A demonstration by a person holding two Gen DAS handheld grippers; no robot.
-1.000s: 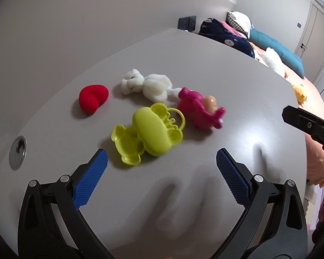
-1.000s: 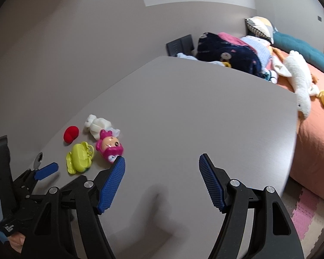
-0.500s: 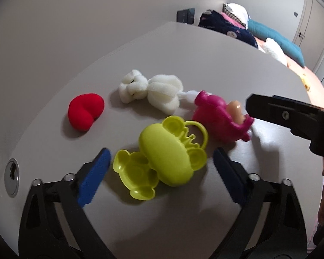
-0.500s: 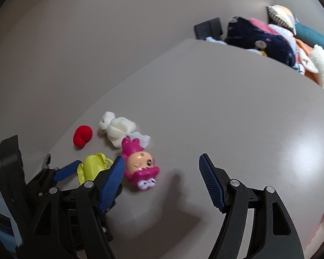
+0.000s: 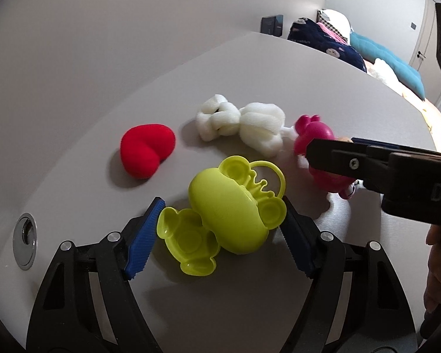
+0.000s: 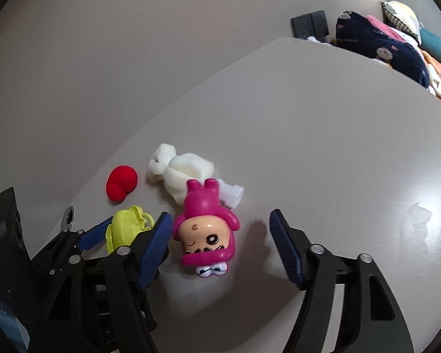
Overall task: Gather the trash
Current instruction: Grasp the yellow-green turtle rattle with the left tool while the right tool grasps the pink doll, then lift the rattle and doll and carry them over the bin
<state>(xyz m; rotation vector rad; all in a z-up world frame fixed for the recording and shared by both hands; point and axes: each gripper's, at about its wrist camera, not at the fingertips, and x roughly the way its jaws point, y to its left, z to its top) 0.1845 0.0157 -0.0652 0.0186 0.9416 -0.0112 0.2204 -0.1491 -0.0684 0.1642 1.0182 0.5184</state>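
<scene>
Dim, soft shadows, glare on table [image 6: 420, 211], fisheye-warped, dark corners.

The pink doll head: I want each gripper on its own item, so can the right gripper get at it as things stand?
Probably yes. The right gripper already straddles the pink doll head, its jaws having just been closing; nothing lies between. The left gripper is busy around the yellow-green toy alongside.

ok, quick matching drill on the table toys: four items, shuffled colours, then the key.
Items:
1. heart-shaped sponge
2. frog-shaped case
3. doll head
4. foam bunny

Colours:
A. white
B. pink
C. red
D. lime green

Pairs: 1-C, 2-D, 3-B, 4-A
</scene>
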